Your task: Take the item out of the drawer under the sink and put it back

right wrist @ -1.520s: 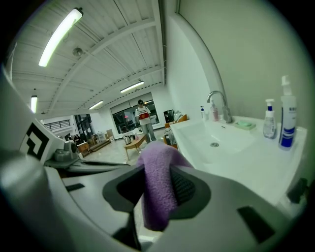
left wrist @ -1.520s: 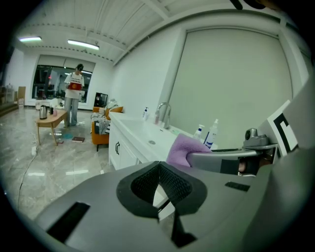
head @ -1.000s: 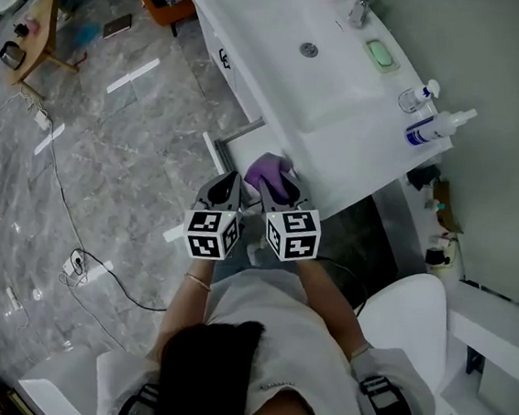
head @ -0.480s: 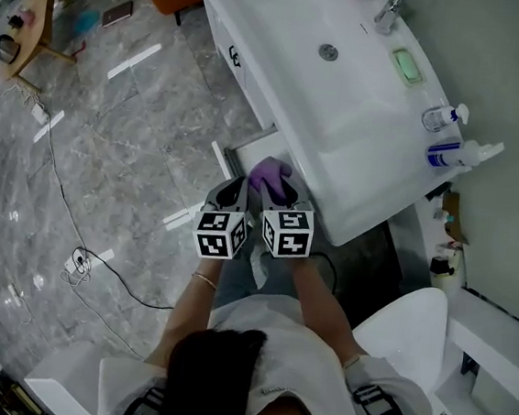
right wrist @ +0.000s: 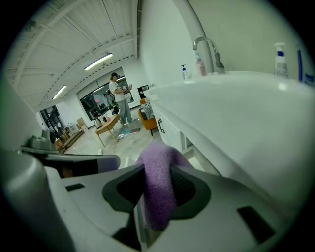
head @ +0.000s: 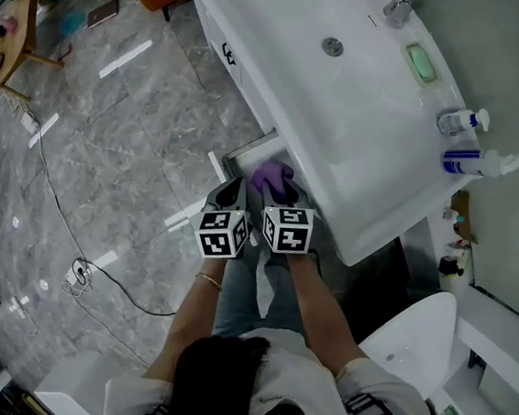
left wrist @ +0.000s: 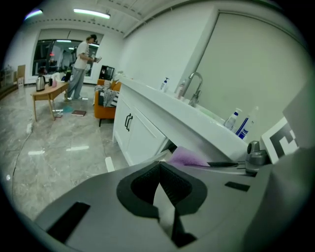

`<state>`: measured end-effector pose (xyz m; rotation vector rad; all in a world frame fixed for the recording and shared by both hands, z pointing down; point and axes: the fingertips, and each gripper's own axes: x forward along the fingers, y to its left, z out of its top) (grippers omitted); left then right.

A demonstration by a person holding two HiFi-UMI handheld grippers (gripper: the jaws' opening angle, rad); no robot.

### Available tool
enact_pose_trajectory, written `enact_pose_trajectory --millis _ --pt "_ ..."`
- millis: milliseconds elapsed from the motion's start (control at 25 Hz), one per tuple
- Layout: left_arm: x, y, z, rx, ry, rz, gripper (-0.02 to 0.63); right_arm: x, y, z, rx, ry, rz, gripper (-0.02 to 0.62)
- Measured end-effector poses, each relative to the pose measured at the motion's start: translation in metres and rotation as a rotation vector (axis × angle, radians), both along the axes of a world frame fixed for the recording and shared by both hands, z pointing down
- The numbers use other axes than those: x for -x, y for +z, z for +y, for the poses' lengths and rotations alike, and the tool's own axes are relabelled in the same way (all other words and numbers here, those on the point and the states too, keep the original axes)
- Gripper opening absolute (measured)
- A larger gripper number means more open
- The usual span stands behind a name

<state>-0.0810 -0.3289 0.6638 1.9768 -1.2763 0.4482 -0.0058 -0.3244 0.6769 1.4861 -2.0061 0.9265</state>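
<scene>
Cloth (right wrist: 156, 189), purple: clamped in the right gripper (right wrist: 158, 170), draped over the jaw pads with one end hanging below them. In the head view the cloth (head: 272, 177) is at frame centre, at the open drawer (head: 245, 147), just below the front edge of the counter (head: 364, 181).

Right gripper (head: 284, 192) points toward the drawer, marker cube toward the person.

Left gripper (left wrist: 158, 166): jaws together, nothing between them. Its view shows the cloth (left wrist: 186, 157) off to the right, beyond the tips. In the head view the left gripper (head: 232, 188) is just left of the right one, with the cubes side by side.

Around:
- Faucet (head: 398, 3) at the top of the frame.
- Green soap dish (head: 420, 62) and two bottles (head: 479, 162) at the upper right of the counter.
- Toilet (head: 411, 342) at the lower right.
- Cable (head: 82, 271) on the floor at the lower left.
- A person (left wrist: 81, 61) stands by a table (left wrist: 48, 93) far back.
</scene>
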Motion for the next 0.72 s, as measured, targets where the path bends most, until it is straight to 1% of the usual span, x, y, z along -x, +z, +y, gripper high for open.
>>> enact_pose_trajectory --millis 160,280,360,440,520,640,720 --pt "-0.003 0.023 -0.006 0.035 0.047 -0.015 0.005 0.000 0.031 -0.003 0.055 0.020 -0.006 0.132" --pt "-0.011 0.035 -0.010 0.061 0.070 -0.018 0.005 -0.005 0.050 -0.007 0.089 0.027 0.009 0.132" --pt "-0.015 0.044 -0.015 0.058 0.073 -0.012 0.005 -0.011 0.063 -0.010 0.096 0.028 0.029 0.132" --pt "-0.020 0.048 -0.019 0.041 0.067 0.012 0.005 -0.018 0.072 -0.009 0.094 0.039 0.047 0.132" --pt "-0.025 0.054 -0.021 0.035 0.078 0.026 0.005 -0.021 0.082 -0.006 0.100 0.043 0.045 0.132" --pt "-0.024 0.074 -0.027 0.081 0.084 -0.029 0.005 -0.017 0.098 -0.009 0.112 0.047 0.017 0.133" --pt "-0.025 0.083 -0.029 0.106 0.073 -0.043 0.005 -0.014 0.106 -0.011 0.105 0.038 -0.010 0.133"
